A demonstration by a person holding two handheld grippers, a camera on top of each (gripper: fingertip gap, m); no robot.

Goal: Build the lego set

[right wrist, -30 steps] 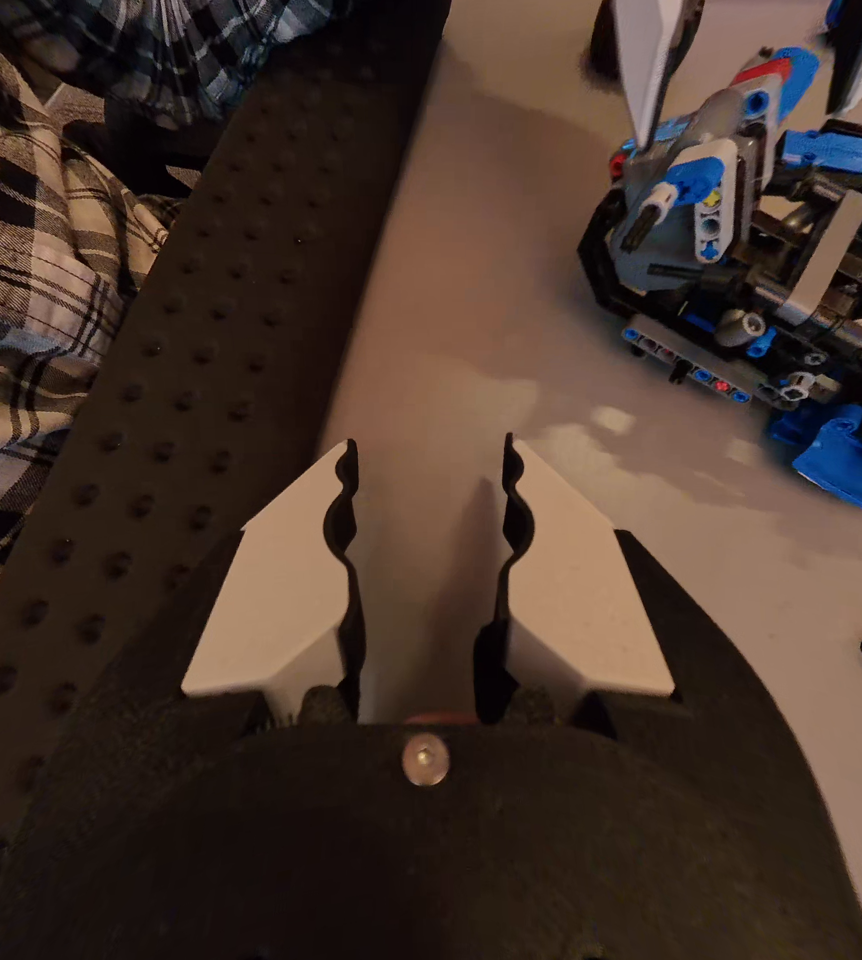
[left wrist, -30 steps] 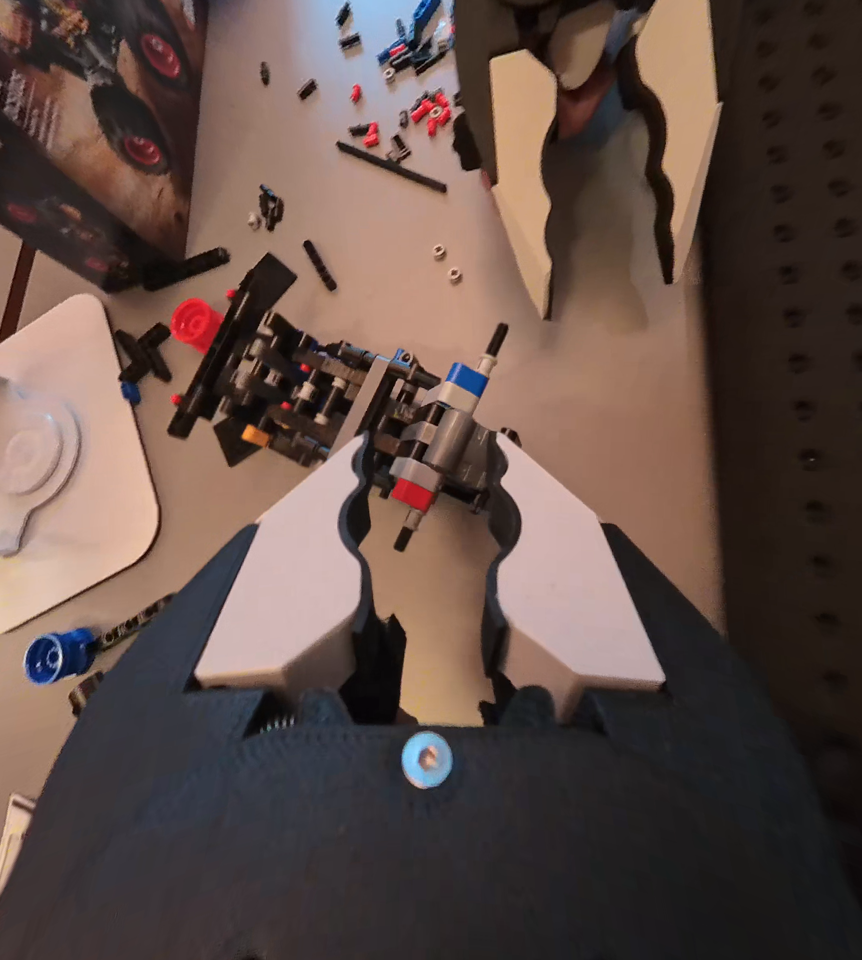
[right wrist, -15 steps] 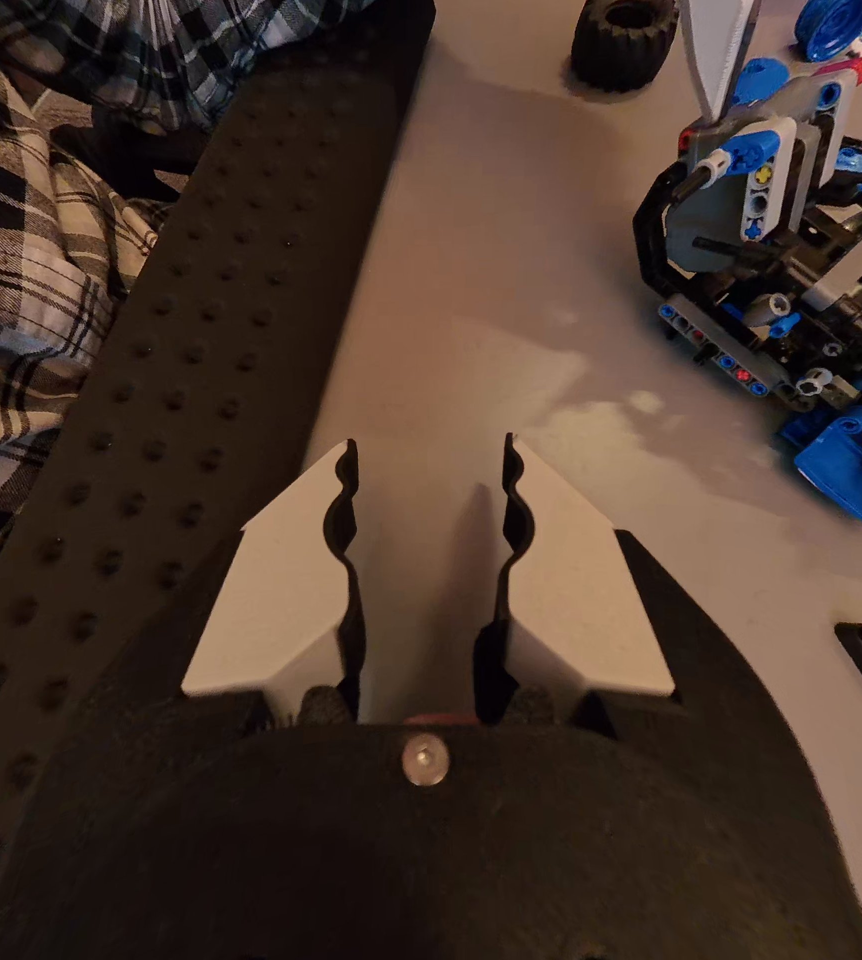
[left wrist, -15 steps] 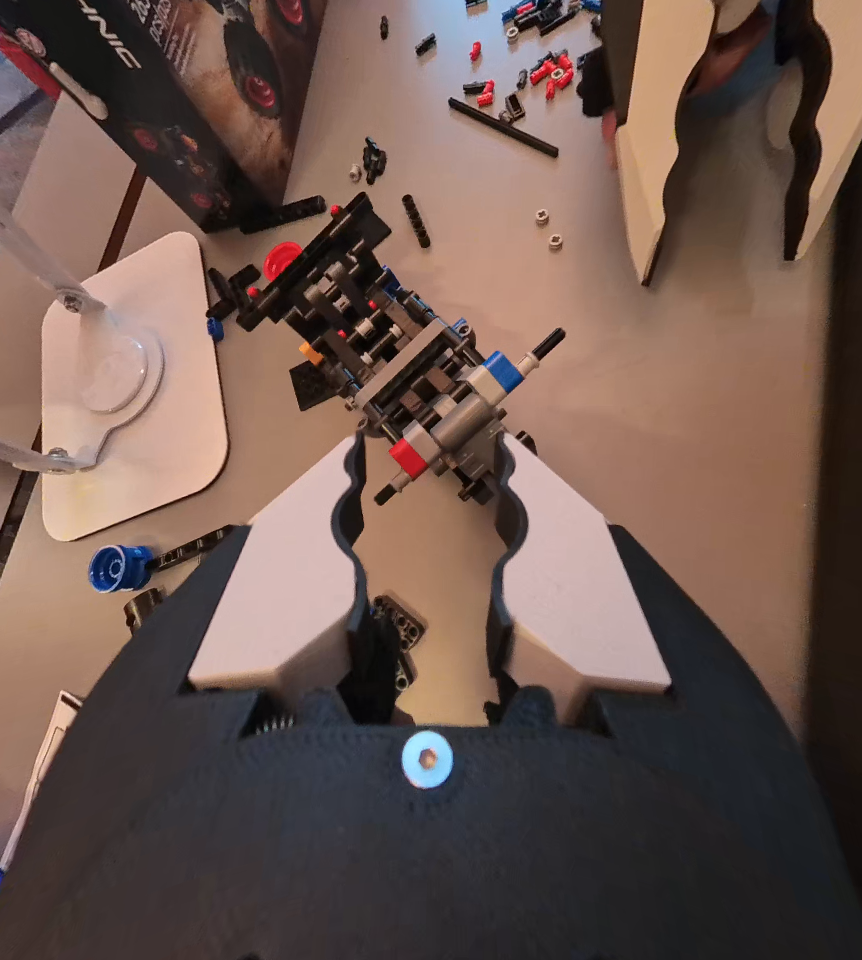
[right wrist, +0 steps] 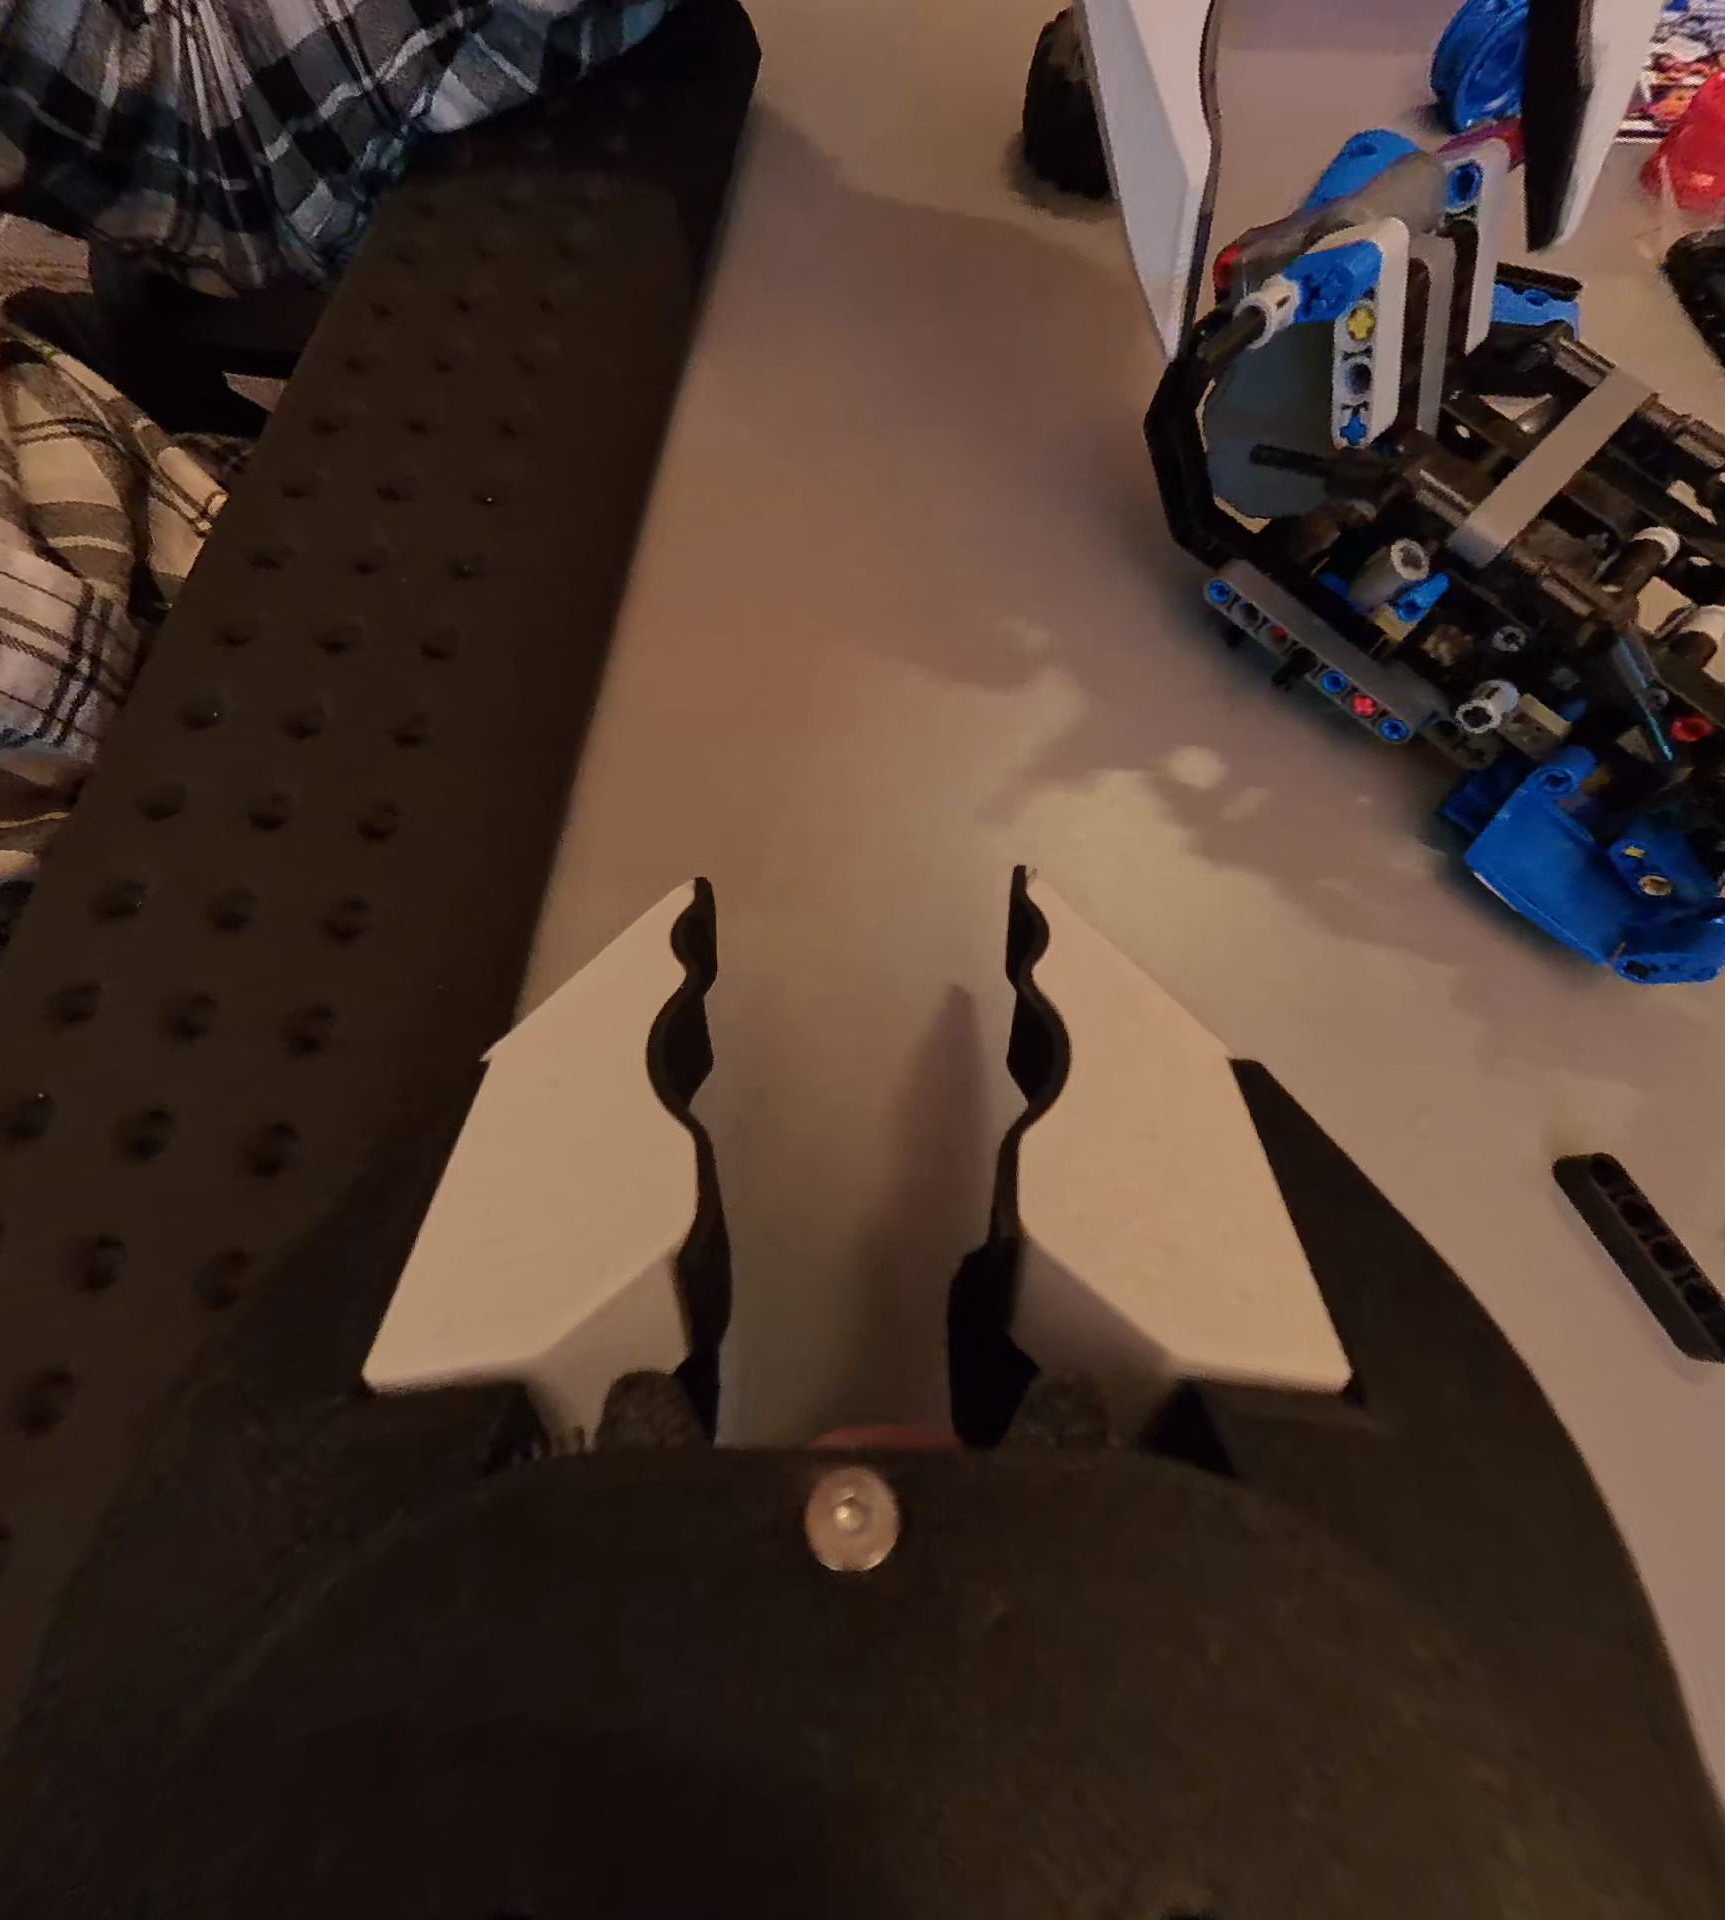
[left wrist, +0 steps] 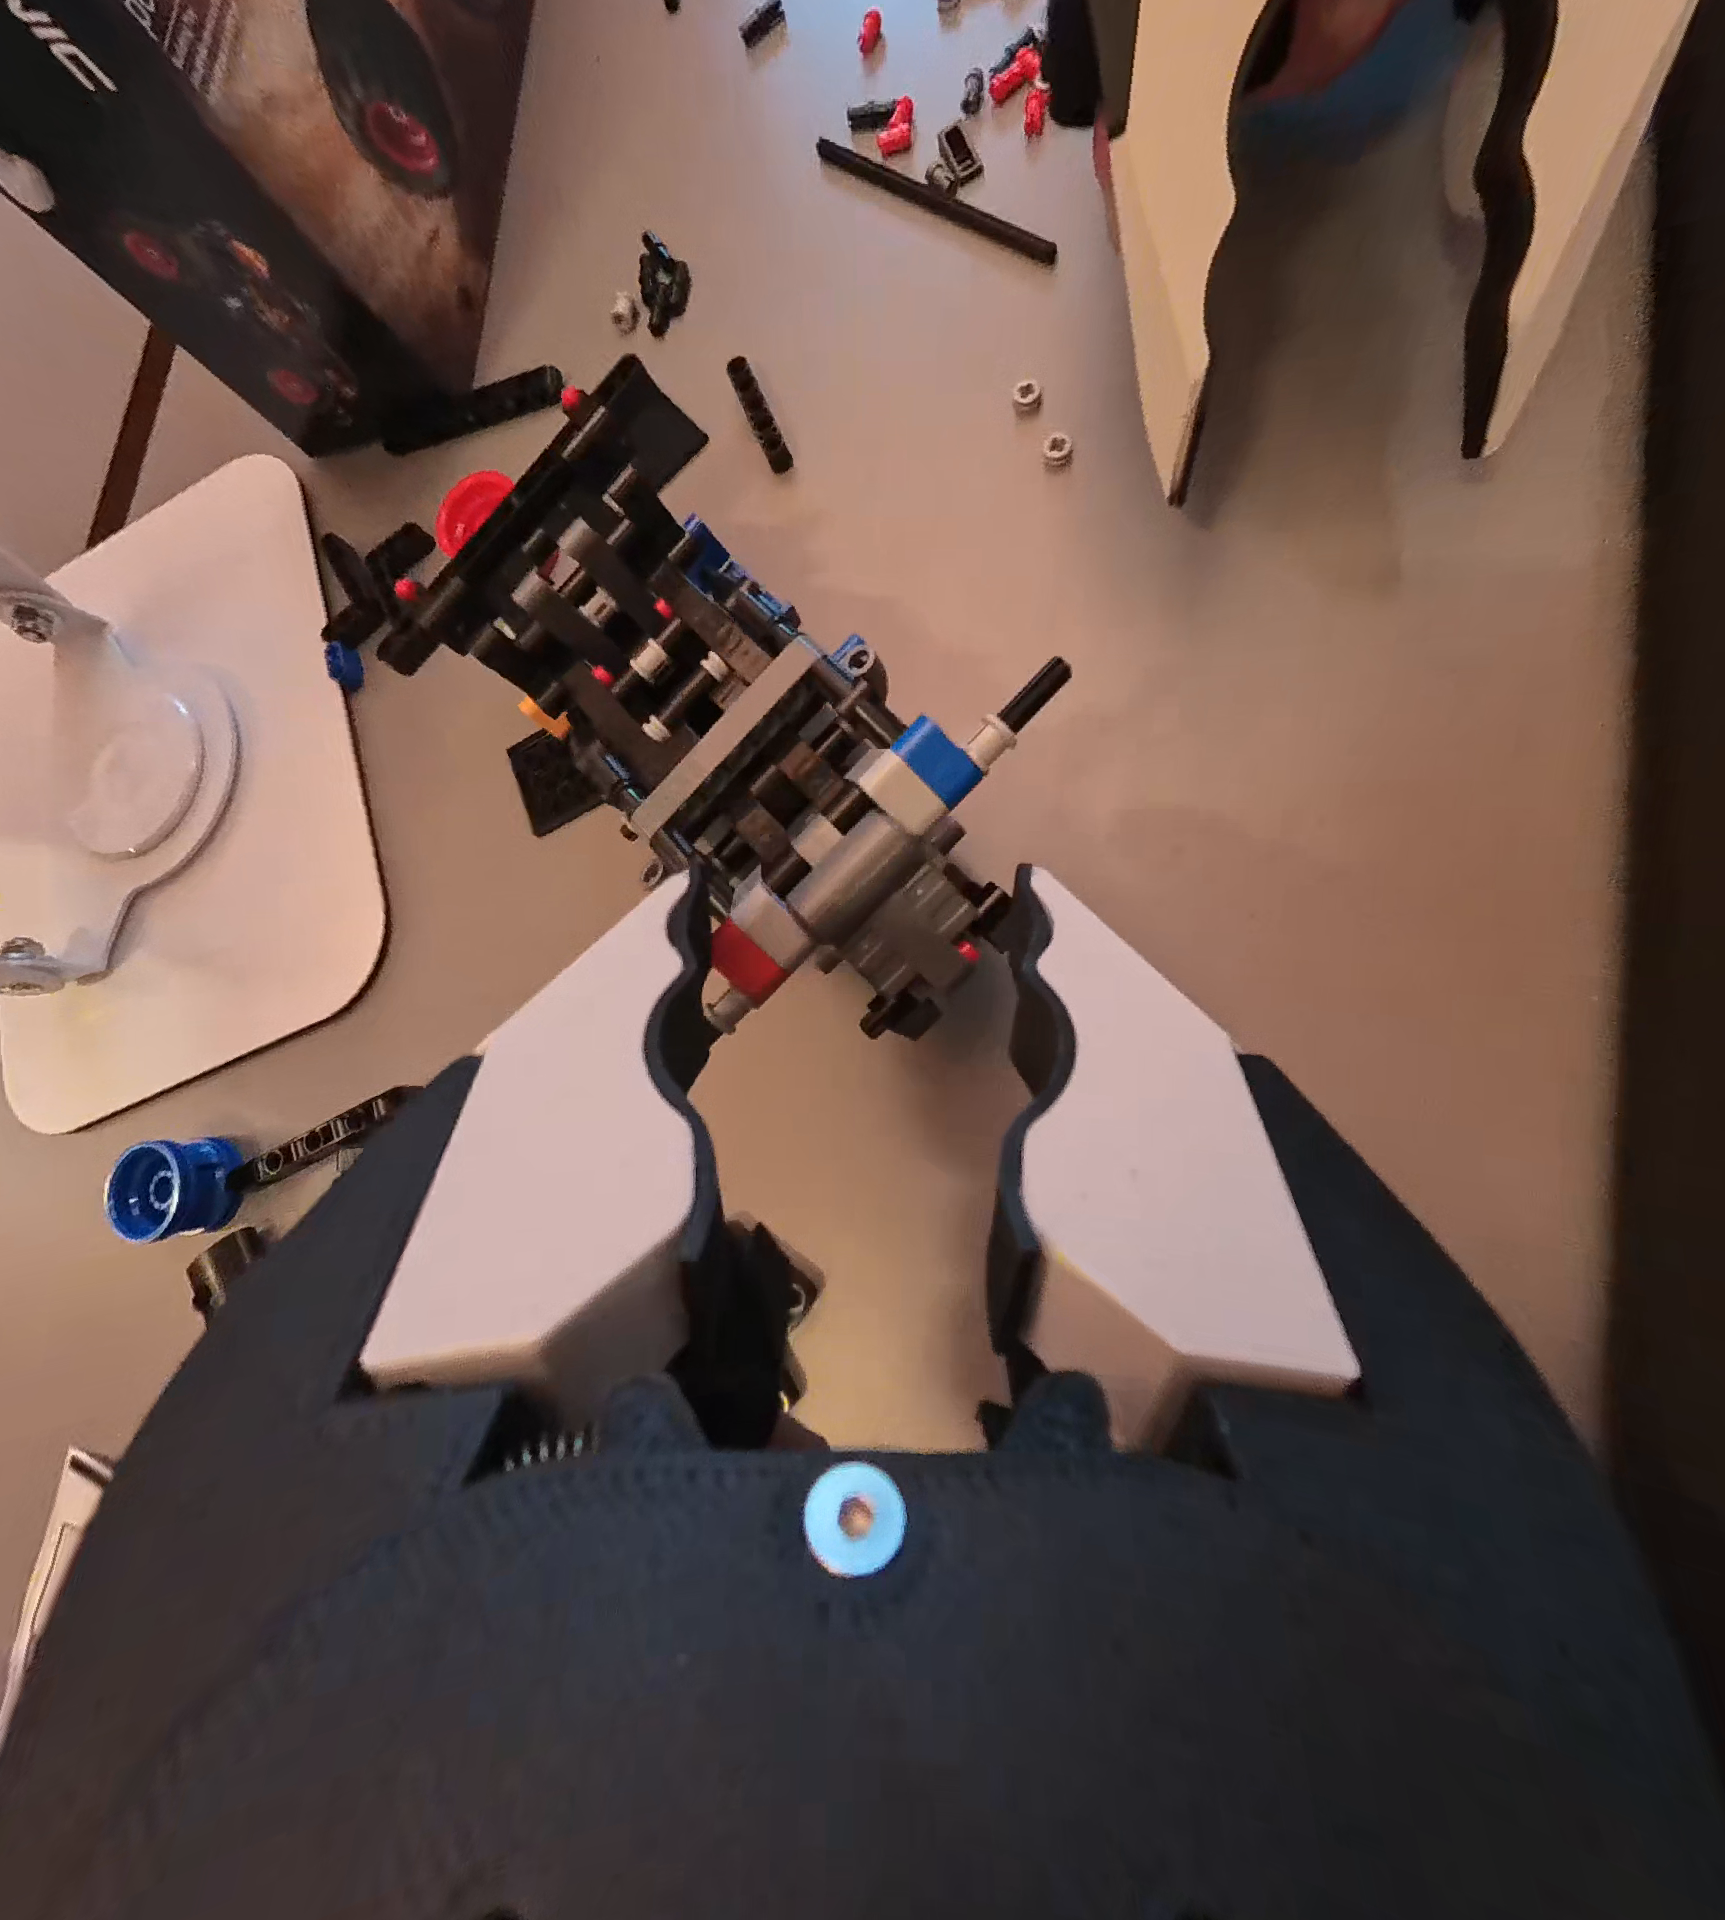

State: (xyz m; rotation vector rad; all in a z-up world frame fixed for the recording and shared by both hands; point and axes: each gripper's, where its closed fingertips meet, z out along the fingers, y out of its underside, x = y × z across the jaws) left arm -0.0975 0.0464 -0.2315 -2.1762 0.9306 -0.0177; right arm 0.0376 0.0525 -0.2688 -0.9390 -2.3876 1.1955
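The left hand-held gripper [left wrist: 853, 904] clamps its white fingers [left wrist: 1128, 1122] on the grey-and-blue end of the half-built lego chassis [left wrist: 692, 686], whose black far end stretches away across the grey worktop [left wrist: 1253, 727] toward the set's box [left wrist: 245, 187] at the far left corner. The right hand-held gripper [right wrist: 858, 904] hovers with its jaws apart and holding nothing above bare worktop beside the dark studded mat [right wrist: 338, 727] along the near edge, well apart from the model. Loose red and black pins [left wrist: 941, 114] and a long black axle [left wrist: 936, 203] lie scattered beyond the chassis; a blue wheel hub [left wrist: 167, 1190] rests near the white stand base [left wrist: 183, 790]. The grip catches only one end, so the long model could likely pivot or shed pieces if lifted or pushed hard.
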